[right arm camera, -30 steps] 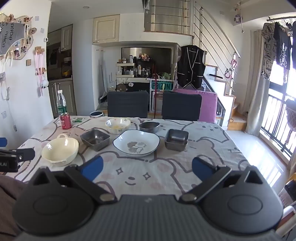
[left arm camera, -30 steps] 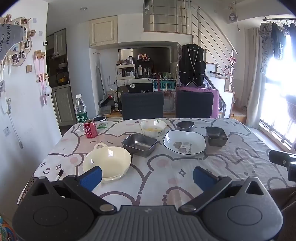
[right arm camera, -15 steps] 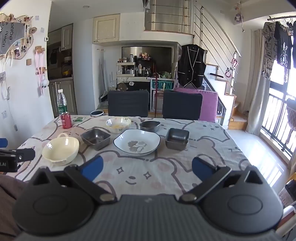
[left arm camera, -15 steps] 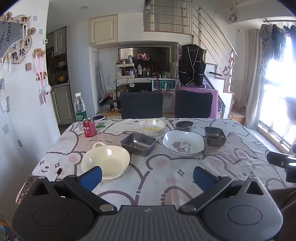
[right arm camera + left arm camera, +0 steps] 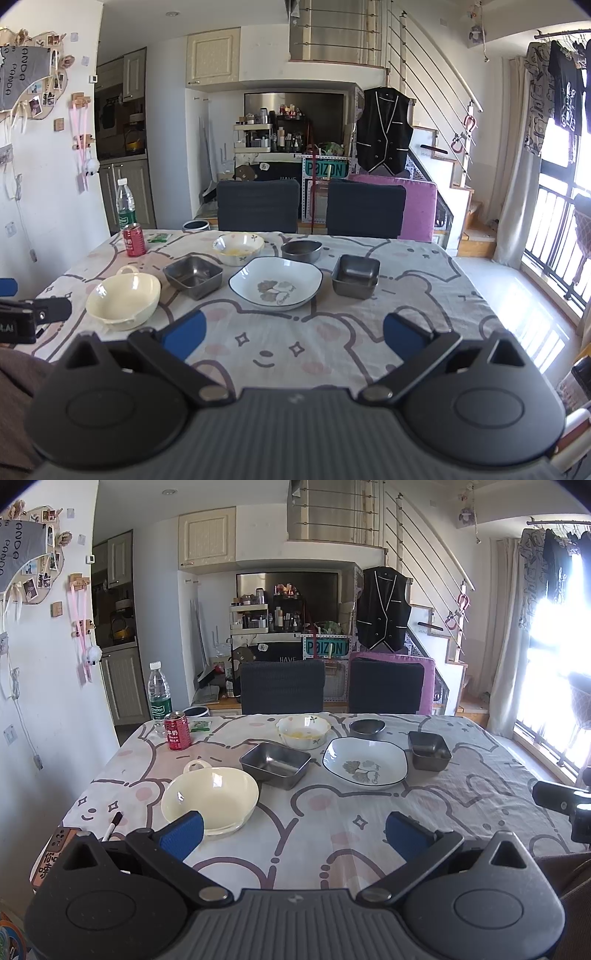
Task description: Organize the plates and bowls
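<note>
Plates and bowls all sit separately on the table (image 5: pixel 369 830), none stacked, so the organizing looks not yet begun. Nearest on the left is the cream bowl (image 5: pixel 209 800) with a loop handle. Just beyond it to the right is a square steel dish (image 5: pixel 275 763), and beyond that the floral bowl (image 5: pixel 303 732) with some yellow residue inside. Right of centre lies the white plate (image 5: pixel 365 762) with a leaf print. A small dark round bowl (image 5: pixel 366 726) stands behind it, and a dark square bowl (image 5: pixel 429 750) stands just beside its right edge.

A red can (image 5: pixel 177 731) and a water bottle (image 5: pixel 160 694) stand at the far left corner, and a marker (image 5: pixel 112 825) lies near the left edge; these are no part of the job.

Both tools hover over the near edge of the table. The left gripper (image 5: pixel 293 832) has its fingers spread wide with nothing between them, its left pad overlapping the cream bowl's near rim in view. The right gripper (image 5: pixel 293 334) is likewise spread and empty, facing the white plate. By my judgement every dish is left to gather.
</note>
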`<state>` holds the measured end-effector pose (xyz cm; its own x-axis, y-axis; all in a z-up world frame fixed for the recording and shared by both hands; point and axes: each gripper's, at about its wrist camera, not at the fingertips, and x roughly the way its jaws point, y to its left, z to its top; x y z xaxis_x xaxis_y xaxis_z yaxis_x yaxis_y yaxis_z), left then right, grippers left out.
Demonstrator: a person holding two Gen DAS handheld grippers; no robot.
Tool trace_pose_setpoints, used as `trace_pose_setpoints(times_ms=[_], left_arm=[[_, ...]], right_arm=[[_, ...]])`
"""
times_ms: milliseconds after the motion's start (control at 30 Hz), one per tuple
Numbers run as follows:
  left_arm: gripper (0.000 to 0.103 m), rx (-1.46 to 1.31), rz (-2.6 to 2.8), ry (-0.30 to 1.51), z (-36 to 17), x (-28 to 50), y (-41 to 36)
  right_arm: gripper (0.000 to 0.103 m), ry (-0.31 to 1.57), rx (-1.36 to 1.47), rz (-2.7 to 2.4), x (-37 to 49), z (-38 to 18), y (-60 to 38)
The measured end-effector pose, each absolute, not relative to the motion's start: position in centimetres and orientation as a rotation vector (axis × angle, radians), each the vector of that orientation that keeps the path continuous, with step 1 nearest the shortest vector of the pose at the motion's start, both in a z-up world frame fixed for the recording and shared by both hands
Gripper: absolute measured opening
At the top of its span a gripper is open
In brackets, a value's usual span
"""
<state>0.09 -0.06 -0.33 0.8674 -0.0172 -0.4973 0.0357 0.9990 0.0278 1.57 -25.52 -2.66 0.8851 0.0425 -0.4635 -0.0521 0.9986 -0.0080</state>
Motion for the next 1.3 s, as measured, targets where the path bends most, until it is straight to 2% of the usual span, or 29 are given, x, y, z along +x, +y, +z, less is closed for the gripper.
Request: trace_pose_setpoints(times_ms=[1300], left_arm=[[0.103, 0.029, -0.026, 0.528, -1.16, -0.05, -1.00]], right_arm=[[0.103, 0.487, -0.018, 0.053, 1.76, -2.76, -25.64]])
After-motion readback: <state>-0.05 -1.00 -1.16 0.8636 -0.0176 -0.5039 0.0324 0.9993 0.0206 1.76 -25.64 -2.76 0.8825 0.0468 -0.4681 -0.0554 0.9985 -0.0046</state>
